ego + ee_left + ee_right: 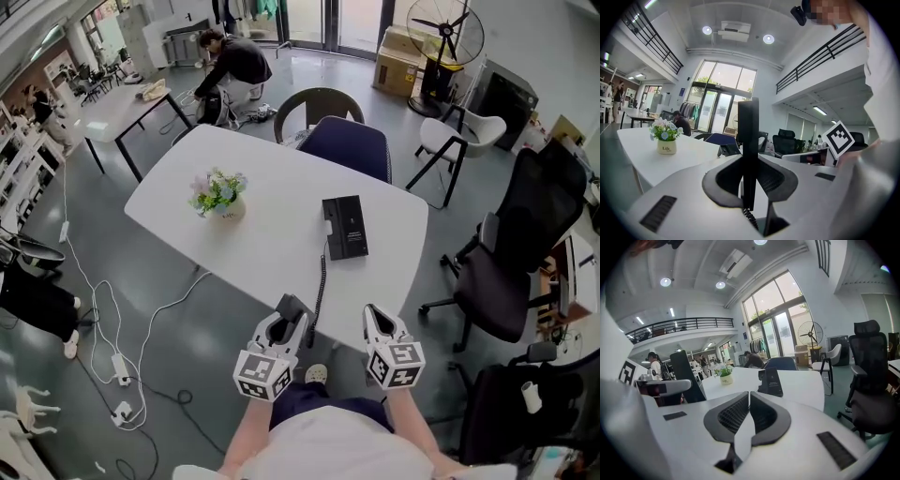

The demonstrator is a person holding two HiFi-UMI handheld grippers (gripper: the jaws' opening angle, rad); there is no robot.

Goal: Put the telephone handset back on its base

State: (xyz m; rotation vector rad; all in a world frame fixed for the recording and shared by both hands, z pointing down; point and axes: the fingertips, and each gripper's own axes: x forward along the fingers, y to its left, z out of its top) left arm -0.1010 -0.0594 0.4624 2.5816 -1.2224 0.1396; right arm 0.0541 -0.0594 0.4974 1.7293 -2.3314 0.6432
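Observation:
The black telephone base (345, 227) lies flat on the white table (272, 178), right of the middle. A coiled black cord (320, 289) runs from it over the near table edge to the black handset (292, 307). My left gripper (286, 323) is shut on that handset, just off the near edge. In the left gripper view the handset (748, 131) stands upright between the jaws, with the base (729, 149) far behind. My right gripper (379, 322) hovers beside it, shut and empty. In the right gripper view the base (771, 381) lies ahead of the right gripper (749, 398).
A small flower pot (218, 197) stands on the table's left part. A dark blue chair (349, 145) is tucked in at the far side, and black office chairs (525, 244) stand to the right. Cables and power strips (122, 375) lie on the floor at left. A person (230, 64) crouches far behind.

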